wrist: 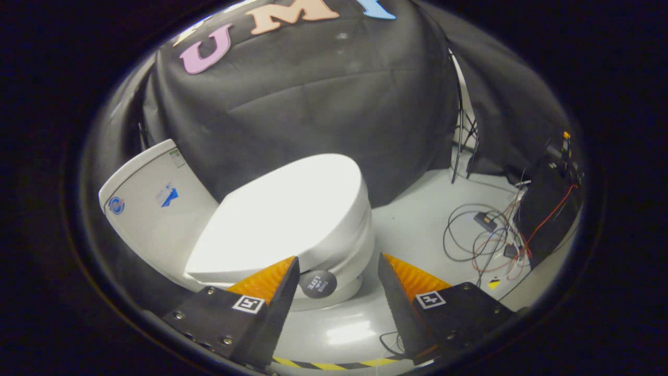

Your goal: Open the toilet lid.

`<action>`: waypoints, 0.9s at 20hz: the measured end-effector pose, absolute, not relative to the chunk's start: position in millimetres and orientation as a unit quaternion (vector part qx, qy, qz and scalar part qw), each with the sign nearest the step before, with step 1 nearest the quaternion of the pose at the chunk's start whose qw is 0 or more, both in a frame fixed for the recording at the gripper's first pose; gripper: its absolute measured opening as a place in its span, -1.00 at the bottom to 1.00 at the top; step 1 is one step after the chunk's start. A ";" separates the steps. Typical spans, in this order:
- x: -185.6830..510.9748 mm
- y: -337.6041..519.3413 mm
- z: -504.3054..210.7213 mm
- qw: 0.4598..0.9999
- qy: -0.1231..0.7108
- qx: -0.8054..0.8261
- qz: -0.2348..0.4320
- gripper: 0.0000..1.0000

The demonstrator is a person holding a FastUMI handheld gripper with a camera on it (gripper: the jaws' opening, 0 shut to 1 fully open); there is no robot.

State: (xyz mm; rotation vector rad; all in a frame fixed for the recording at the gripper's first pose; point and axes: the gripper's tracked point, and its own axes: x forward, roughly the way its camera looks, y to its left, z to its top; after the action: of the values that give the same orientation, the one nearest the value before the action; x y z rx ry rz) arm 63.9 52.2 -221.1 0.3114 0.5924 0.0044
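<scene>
A white toilet stands on the grey floor, its lid [289,211] lying flat and closed over the bowl [355,256]. The cistern [154,201] rises behind it, toward the black cloth wall. My gripper [338,271] hovers open just in front of the bowl's side, below the lid's edge. One finger [271,284] overlaps the lid's front rim in view; the other finger [404,284] is out past the bowl over the floor. Nothing is between the fingers except a round grey sticker [318,283] on the bowl's wall beyond them.
Loose cables and small boxes [488,235] sprawl on the floor beyond the toilet. A dark case [548,209] and a stand's thin legs [462,151] are by the cloth wall. Yellow-black hazard tape [334,364] runs along the floor below the fingers.
</scene>
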 end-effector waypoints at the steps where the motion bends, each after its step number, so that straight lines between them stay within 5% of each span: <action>1: 63.7 54.8 -229.8 0.940 0.301 0.161 0.001 0.78; 7: 68.1 74.3 -259.5 0.905 0.341 0.253 0.015 0.47; 11: 72.7 81.8 -258.6 0.881 0.337 0.333 0.008 -0.27; 16: 84.7 71.4 -262.8 0.845 0.329 0.421 -0.006 -0.27; 17: 86.8 78.1 -269.2 0.834 0.323 0.447 -0.005 -0.85; 18: 80.5 77.4 -259.8 0.834 0.316 0.453 0.000 -0.86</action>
State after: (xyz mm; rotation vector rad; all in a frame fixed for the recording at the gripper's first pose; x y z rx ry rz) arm 80.5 77.4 -259.8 0.9589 0.6693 -0.0004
